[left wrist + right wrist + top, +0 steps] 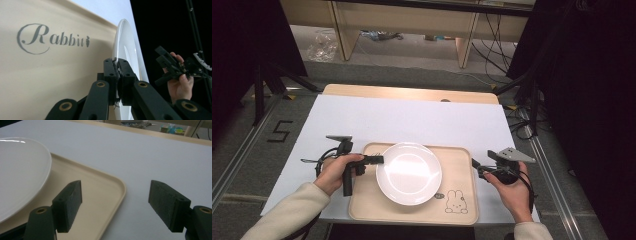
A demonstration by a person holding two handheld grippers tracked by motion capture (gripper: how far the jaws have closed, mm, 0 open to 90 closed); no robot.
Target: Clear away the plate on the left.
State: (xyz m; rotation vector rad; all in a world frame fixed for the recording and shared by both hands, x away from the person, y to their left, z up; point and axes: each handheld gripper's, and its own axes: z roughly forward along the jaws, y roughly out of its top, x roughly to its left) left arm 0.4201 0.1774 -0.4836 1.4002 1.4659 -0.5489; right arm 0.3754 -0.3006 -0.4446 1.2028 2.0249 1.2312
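Observation:
A white plate (409, 172) lies on a beige tray (460, 172) printed with a rabbit and the word "Rabbit". My left gripper (379, 160), turned on its side, is shut on the plate's left rim; its pads (110, 72) pinch the plate's edge (122, 50) in the left gripper view. At the tray's right edge my right gripper (475, 166) is held open, its pads (68, 202) wide apart over the tray's corner (110, 192) and the white table, with nothing between them. The plate (20, 170) shows at the left of the right gripper view.
The tray sits near the front edge of a white-topped table (402, 117). Beyond the table stand wooden furniture legs (339, 30) and loose cables (492, 45) on the floor. Black stands (262, 85) flank the table on both sides.

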